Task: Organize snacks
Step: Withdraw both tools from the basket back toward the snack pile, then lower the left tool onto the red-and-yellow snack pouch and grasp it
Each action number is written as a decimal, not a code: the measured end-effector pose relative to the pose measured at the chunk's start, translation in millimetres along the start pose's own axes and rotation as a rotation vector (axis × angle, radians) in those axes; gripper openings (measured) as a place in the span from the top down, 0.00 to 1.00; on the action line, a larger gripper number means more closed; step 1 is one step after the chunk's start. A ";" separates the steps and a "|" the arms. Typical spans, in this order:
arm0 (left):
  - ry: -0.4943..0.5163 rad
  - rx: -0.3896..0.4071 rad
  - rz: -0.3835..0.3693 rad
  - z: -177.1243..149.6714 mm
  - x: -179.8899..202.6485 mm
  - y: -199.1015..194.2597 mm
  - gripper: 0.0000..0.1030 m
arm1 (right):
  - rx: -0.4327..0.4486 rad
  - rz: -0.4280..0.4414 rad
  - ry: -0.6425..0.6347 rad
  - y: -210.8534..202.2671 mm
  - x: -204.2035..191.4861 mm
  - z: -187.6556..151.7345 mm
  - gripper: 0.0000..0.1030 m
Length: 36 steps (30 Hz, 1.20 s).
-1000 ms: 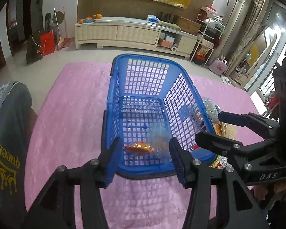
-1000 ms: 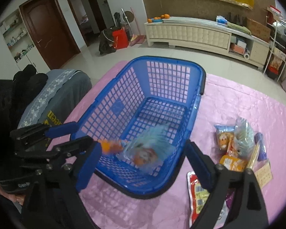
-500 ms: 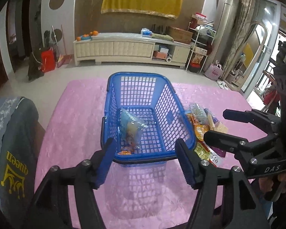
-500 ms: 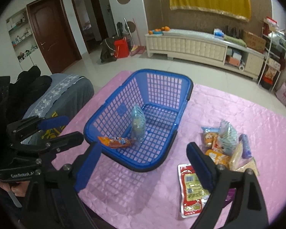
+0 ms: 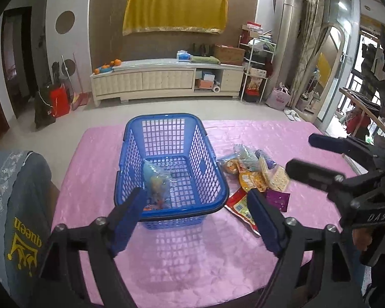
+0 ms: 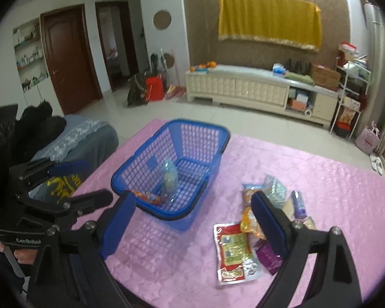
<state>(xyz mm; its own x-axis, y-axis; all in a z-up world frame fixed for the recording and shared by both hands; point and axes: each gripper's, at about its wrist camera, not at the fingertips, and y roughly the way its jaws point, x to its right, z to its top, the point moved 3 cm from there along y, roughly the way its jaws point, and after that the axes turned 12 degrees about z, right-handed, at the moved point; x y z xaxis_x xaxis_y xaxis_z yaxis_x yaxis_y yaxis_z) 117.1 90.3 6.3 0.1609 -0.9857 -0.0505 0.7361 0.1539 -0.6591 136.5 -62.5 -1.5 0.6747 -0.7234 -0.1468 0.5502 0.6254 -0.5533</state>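
Snack packets, a pale blue one [image 5: 155, 179] and an orange one [image 6: 147, 196], now lie in the blue basket [image 5: 208, 169]. Left tongs [image 5: 195, 214] have just been opening, nothing between them; right tongs [image 6: 193, 222] released, both backed off. Pile on bench [image 6: 264, 220] comes next.

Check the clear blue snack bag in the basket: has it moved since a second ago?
Yes. The clear blue snack bag lay low at the blue basket's near end; now it leans upright against its left wall.

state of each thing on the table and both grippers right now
blue basket: upright, two packets inside
pale blue packet: standing in basket
orange packet: lying in basket
snack pile: loose on pink cloth
left gripper: jaws open, empty
right gripper: jaws open, empty
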 end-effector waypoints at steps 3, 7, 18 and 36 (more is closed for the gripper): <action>0.013 0.017 0.000 -0.3 10.9 -2.9 0.21 | 0.051 -0.027 0.010 -15.9 8.5 -1.2 0.09; 0.050 0.062 -0.017 -0.3 29.1 -5.8 0.21 | 0.094 -0.044 0.028 -29.3 18.3 -7.7 0.09; 0.039 0.031 -0.057 1.8 75.7 19.9 0.20 | 0.052 -0.168 0.038 -48.8 60.4 -34.4 0.09; 0.067 -0.231 -0.096 -45.6 141.0 90.6 0.20 | -0.109 -0.154 0.181 -24.2 130.6 -103.3 0.09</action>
<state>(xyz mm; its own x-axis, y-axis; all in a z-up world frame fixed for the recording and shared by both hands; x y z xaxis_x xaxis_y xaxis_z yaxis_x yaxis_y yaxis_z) 176.5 -37.9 -94.7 0.0480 -0.9986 -0.0242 0.5745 0.0475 -0.8171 160.5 -202.4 -92.0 0.4824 -0.8543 -0.1933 0.5767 0.4759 -0.6640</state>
